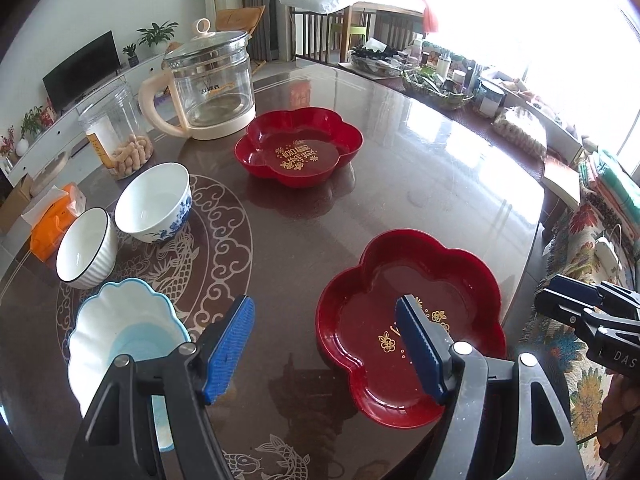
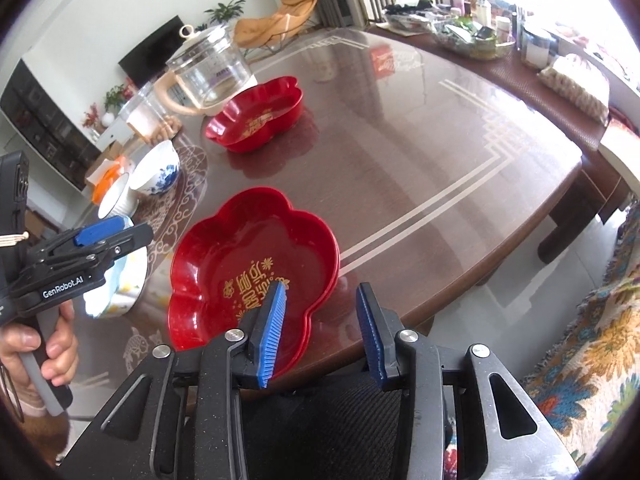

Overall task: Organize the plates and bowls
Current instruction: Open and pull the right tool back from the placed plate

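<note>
Near plate: a glossy red plastic plate shaped like a plum blossom, gold lettering on its floor [image 2: 256, 276], lies flat by the table's near edge, empty and free of both grippers.
Far plate: a matching red blossom plate [image 1: 298, 146] sits well apart, towards the middle, just beside a glass kettle with a cream handle [image 1: 208, 88].
Bowls: a white bowl with blue flowers [image 1: 154, 202], a ribbed white bowl with a dark rim [image 1: 86, 248] and a scalloped white bowl with a pale blue rim [image 1: 124, 332] cluster on the left.
Right gripper: the right gripper [image 2: 320, 320] hangs above the near plate's right rim, jaws partly apart and holding nothing.
Left gripper: the left gripper [image 1: 324, 344] stands wide open over bare table between the scalloped bowl and the near plate, empty.
Step in hand: probably stacking the two red plates; a rim pinch on one lobe, lifted level and set down with petals aligned, should nest them cleanly.
Risk: the slick rim could slip.
Surface: a dark, glossy table with pale dragon patterns [image 1: 420, 184], reflective.
Room: a jar of snacks [image 1: 120, 136], an orange tissue pack [image 1: 54, 216], cluttered baskets at the far edge, bright windows.
</note>
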{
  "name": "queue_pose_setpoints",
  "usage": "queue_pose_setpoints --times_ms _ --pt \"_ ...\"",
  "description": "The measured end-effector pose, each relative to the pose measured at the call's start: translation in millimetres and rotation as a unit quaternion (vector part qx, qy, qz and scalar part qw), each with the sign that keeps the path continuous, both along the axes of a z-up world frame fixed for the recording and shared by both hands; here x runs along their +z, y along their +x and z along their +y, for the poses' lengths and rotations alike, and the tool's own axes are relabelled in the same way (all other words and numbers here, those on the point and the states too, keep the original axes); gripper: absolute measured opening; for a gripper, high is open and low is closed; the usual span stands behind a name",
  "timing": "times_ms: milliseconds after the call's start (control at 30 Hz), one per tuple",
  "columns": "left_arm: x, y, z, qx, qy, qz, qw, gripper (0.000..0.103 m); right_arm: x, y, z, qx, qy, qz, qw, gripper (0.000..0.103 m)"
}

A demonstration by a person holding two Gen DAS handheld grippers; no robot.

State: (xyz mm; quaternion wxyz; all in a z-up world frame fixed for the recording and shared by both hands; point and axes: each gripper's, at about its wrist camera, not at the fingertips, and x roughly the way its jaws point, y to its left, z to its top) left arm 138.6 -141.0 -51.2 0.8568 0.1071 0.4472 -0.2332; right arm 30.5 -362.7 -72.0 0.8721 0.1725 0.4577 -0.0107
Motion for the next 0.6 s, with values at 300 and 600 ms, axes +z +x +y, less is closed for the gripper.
queue_pose_setpoints --times_ms 300,600 --pt "11.6 -86.0 26.0 0.068 -0.047 -0.121 0.9893 0.099 27.0 -50.1 41.7 -0.121 -0.118 -0.155 0.973 0.075" --pt "24.4 -118.5 38.3 0.117 -0.009 -0.172 0.9780 0.103 50.7 -71.2 76.6 -0.155 -0.206 -0.163 0.952 0.078"
